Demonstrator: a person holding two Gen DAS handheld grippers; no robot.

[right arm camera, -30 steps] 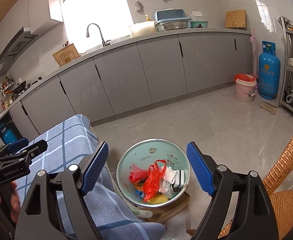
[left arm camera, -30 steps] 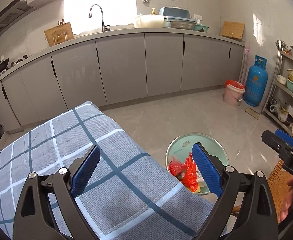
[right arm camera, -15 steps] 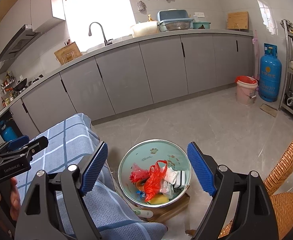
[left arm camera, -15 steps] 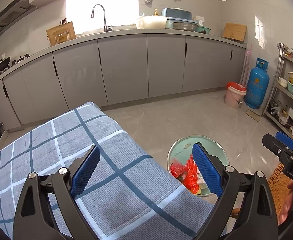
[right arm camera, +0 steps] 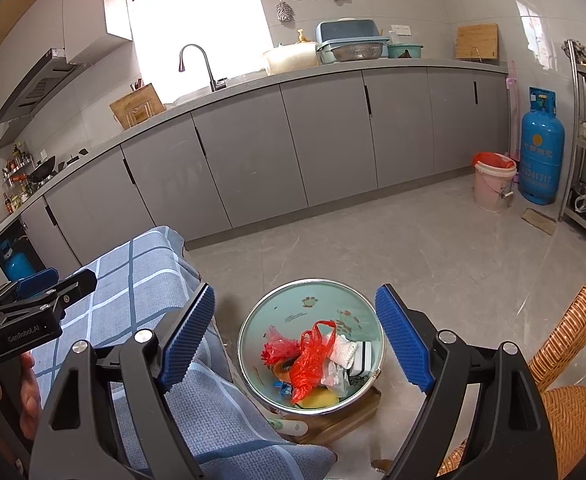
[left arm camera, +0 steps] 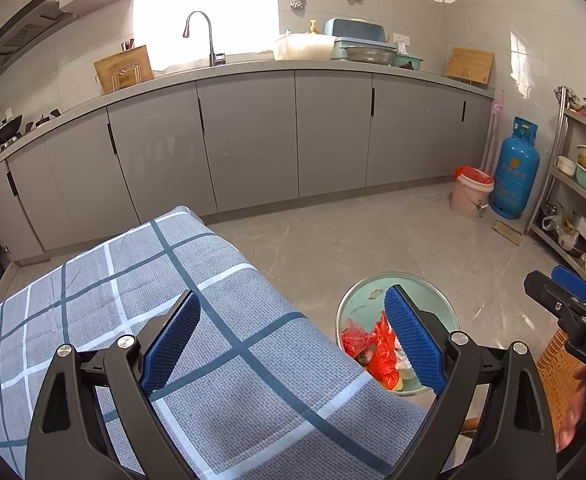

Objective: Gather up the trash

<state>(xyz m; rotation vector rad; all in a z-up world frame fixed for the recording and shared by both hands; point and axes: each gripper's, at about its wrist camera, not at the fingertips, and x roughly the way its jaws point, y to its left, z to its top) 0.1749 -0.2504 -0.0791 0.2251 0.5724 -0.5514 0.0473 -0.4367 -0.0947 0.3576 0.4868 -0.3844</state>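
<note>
Left gripper: fingers apart, empty, above checked-cloth surface. Enamel basin on floor beside surface, holding red plastic bags and mixed trash. Right gripper: fingers apart, empty, over basin.

The left tool, black-framed with blue ribbed pads, is held level with its two fingers spread wide and nothing between them. The right tool, of the same build, is likewise spread wide and holds nothing. The two are held side by side, well apart. In the left wrist view the right tool shows at the right edge with the person's right hand gripping below it; in the right wrist view the left tool shows at the left edge above the person's left hand.
</note>
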